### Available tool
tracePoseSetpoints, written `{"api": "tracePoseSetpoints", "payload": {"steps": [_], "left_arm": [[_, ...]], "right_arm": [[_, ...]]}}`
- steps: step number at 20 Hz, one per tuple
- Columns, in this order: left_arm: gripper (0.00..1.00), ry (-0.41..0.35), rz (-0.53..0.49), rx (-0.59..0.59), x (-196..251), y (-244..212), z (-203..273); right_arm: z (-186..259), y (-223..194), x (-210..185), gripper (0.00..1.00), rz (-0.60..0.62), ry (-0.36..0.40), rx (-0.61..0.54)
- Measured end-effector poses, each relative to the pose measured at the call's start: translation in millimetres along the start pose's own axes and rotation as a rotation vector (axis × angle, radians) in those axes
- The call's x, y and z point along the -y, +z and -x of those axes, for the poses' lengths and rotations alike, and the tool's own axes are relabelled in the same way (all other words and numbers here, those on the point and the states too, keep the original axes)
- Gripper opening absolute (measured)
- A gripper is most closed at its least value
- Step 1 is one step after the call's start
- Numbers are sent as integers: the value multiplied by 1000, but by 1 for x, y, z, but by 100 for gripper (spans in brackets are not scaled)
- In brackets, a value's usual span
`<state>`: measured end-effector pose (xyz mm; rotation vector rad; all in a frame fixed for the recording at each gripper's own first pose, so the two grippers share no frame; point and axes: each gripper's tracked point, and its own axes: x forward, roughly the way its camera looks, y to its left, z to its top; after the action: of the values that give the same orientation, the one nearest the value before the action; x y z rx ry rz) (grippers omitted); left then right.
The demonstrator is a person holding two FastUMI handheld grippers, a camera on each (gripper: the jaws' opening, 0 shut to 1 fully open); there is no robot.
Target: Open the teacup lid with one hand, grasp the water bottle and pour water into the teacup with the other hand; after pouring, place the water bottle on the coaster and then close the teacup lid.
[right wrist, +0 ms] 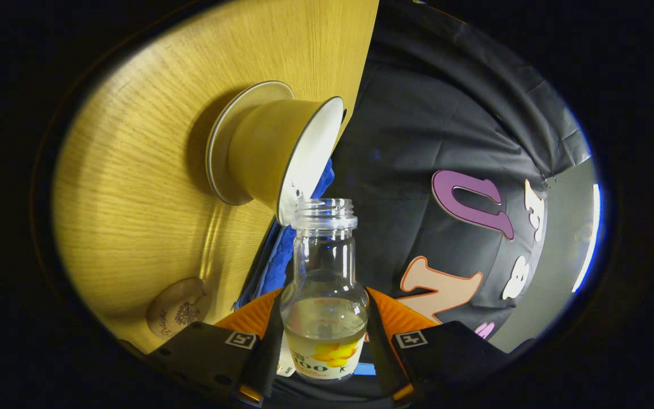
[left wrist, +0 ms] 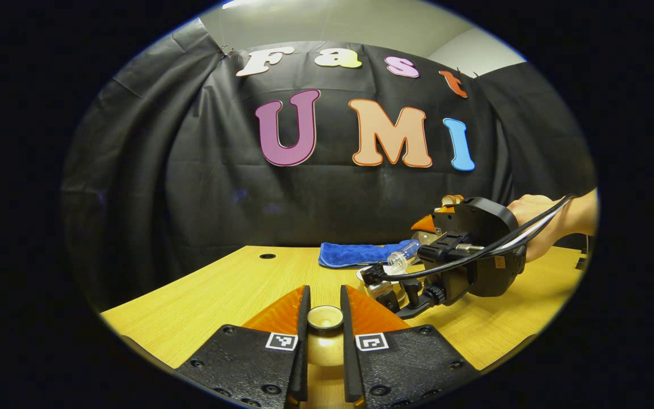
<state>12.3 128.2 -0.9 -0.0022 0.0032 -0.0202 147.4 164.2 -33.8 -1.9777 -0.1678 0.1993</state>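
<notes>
Two views: the left gripper view looks level across the light wooden table point(left wrist: 202, 295); the right gripper view is rolled sideways, with the table at 9 o'clock and the booth's black cloth wall point(right wrist: 418, 125) at 3 o'clock.
Left claw point(left wrist: 325, 318): clenched on the knob of the tan ceramic teacup lid point(left wrist: 325, 341), held at 6 o'clock.
Right claw point(right wrist: 322, 335): grasping the clear plastic water bottle point(right wrist: 322, 284), uncapped and partly filled, its neck tipped toward the rim of the tan teacup with white inside point(right wrist: 279, 156).
Teacup: sits on a pale round saucer point(right wrist: 219, 147).
Seen from the left: the right claw's body and the hand point(left wrist: 537, 224) holding it at 3 o'clock, wrist level.
Coaster: round wooden coaster point(right wrist: 176, 307) at 7 o'clock in the right gripper view.
Cloth: folded blue towel point(left wrist: 355, 254) near the table's far edge.
Open room: bare table from 8 to 10 o'clock in the left gripper view.
</notes>
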Motion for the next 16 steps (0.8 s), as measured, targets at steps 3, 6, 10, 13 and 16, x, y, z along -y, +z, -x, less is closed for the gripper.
{"api": "tracePoseSetpoints", "payload": {"steps": [3, 6, 10, 13, 16], "left_arm": [[23, 0, 0, -1, 0, -1, -1], [22, 0, 0, 0, 1, 0, -1], [22, 0, 0, -1, 1, 0, -1], [23, 0, 0, -1, 1, -1, -1], [23, 4, 1, 0, 0, -1, -1]], "right_arm": [[3, 5, -2, 73, 26, -12, 6], [7, 7, -3, 73, 69, -35, 13], [10, 8, -2, 72, 141, -76, 39], [8, 6, -2, 73, 168, -87, 53], [9, 6, -1, 73, 178, -101, 51]]}}
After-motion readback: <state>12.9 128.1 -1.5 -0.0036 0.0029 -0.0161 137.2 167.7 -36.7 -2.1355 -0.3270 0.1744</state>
